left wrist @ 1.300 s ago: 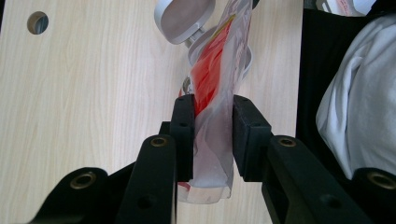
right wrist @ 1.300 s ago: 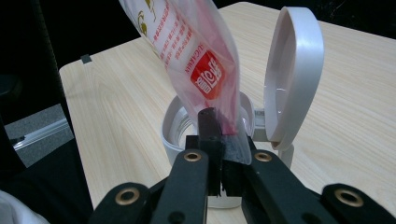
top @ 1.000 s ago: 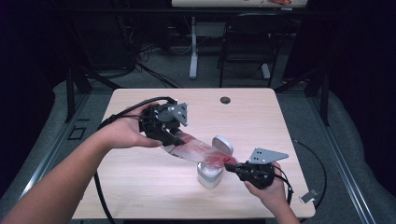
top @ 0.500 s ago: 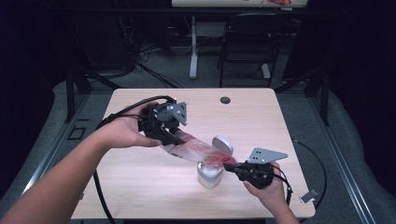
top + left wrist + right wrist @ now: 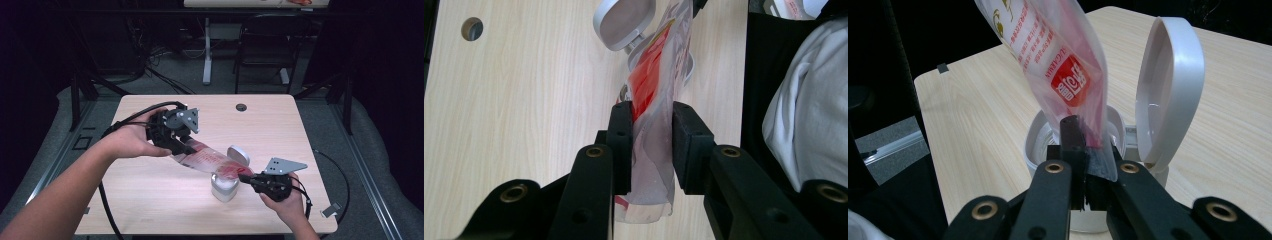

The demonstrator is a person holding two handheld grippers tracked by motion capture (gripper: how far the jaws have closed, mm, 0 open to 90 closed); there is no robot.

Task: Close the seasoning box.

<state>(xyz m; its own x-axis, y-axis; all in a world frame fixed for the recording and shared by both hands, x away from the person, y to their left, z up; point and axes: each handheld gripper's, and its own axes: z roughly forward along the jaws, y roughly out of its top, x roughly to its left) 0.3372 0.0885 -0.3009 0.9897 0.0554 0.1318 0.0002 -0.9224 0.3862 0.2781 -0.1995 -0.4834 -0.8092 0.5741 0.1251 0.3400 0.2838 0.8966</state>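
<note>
Little is changed since a second ago: the right gripper [image 5: 248, 178] and the bag's lower end are seen slightly nearer the bin's mouth, while the left gripper [image 5: 186, 148] is kept where it was. The bag [image 5: 210, 161], clear plastic with red print, is stretched on a slant between the two grippers above the table [image 5: 150, 200]. Its upper end is clamped between the left gripper's [image 5: 651, 145] pads, and its lower corner is pinched by the right gripper's [image 5: 1087, 165] jaws, which are closed tight on the film. That corner is held over the open mouth of the small white bin [image 5: 224, 187], whose lid [image 5: 1168, 90] is tipped up behind it.
</note>
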